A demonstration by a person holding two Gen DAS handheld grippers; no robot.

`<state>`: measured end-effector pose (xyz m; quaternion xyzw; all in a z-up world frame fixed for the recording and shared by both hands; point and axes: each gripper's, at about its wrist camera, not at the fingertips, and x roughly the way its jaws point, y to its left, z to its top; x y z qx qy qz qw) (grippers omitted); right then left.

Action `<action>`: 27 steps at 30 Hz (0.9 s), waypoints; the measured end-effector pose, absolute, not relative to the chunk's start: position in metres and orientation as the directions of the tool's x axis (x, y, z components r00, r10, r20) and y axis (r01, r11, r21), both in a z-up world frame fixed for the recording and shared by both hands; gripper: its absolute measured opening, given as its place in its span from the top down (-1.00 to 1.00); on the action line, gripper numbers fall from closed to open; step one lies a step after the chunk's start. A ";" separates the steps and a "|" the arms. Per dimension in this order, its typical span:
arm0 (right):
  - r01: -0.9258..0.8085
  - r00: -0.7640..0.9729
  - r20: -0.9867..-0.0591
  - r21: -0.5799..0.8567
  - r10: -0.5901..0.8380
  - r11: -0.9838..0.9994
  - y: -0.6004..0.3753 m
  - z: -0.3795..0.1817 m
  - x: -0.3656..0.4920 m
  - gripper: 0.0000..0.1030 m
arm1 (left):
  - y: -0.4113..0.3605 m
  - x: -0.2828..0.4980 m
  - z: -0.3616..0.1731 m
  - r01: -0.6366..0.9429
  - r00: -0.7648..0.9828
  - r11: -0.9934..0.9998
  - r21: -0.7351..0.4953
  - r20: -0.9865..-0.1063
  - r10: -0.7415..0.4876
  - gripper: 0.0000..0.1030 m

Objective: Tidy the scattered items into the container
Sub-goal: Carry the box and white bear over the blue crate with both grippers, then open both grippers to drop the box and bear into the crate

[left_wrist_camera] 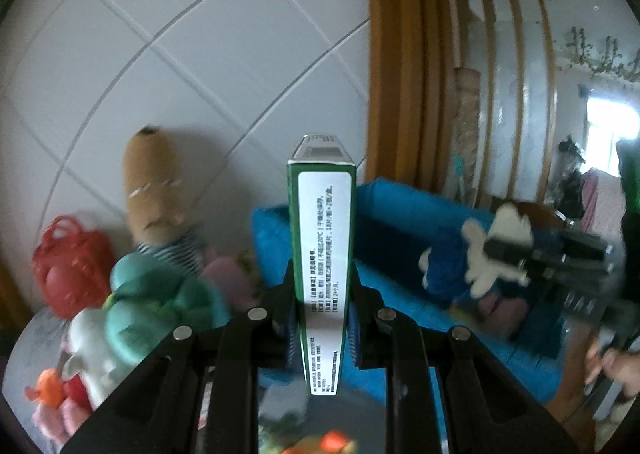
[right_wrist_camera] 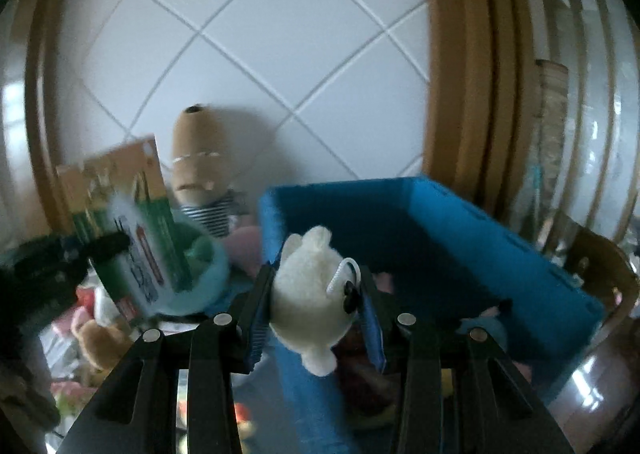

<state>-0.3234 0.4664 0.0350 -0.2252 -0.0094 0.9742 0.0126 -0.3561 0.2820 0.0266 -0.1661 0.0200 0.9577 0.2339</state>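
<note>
Grippers both loaded: our left gripper is clamped on the green box, held upright; our right gripper is clamped on the white plush toy. Both point slightly downward toward the blue container just ahead. We should clear the near rim, then release over the open middle. Scattered toys lie left of it.

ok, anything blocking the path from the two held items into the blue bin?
Nothing visible. The left gripper holds the green-and-white cardboard box, the right gripper the white plush toy; the open-topped blue bin lies just ahead, with a few soft items at its bottom.
</note>
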 end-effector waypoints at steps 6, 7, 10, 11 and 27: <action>-0.042 -0.892 -0.449 -0.037 0.055 -0.998 0.552 0.036 -0.333 0.25 | 0.380 -0.379 0.035 -0.504 -0.806 -0.863 -0.047 -0.335 0.489 0.62; -0.039 -0.886 -0.460 -0.039 0.053 -0.998 0.563 0.033 -0.336 0.25 | 0.396 -0.383 0.032 -0.509 -0.796 -0.859 -0.046 -0.354 0.491 0.62; -0.025 -0.872 -0.488 -0.037 0.040 -0.999 0.590 0.023 -0.344 0.25 | 0.434 -0.393 0.017 -0.517 -0.769 -0.855 -0.037 -0.418 0.484 0.62; -0.021 -0.867 -0.497 -0.029 0.033 -0.999 0.599 0.019 -0.347 0.24 | 0.444 -0.395 0.012 -0.518 -0.762 -0.855 -0.032 -0.437 0.478 0.62; -0.029 -0.838 -0.545 -0.016 0.033 -0.999 0.624 -0.010 -0.360 -0.82 | 0.462 -0.393 -0.019 -0.437 -0.769 -0.899 -0.010 -0.515 0.379 -0.63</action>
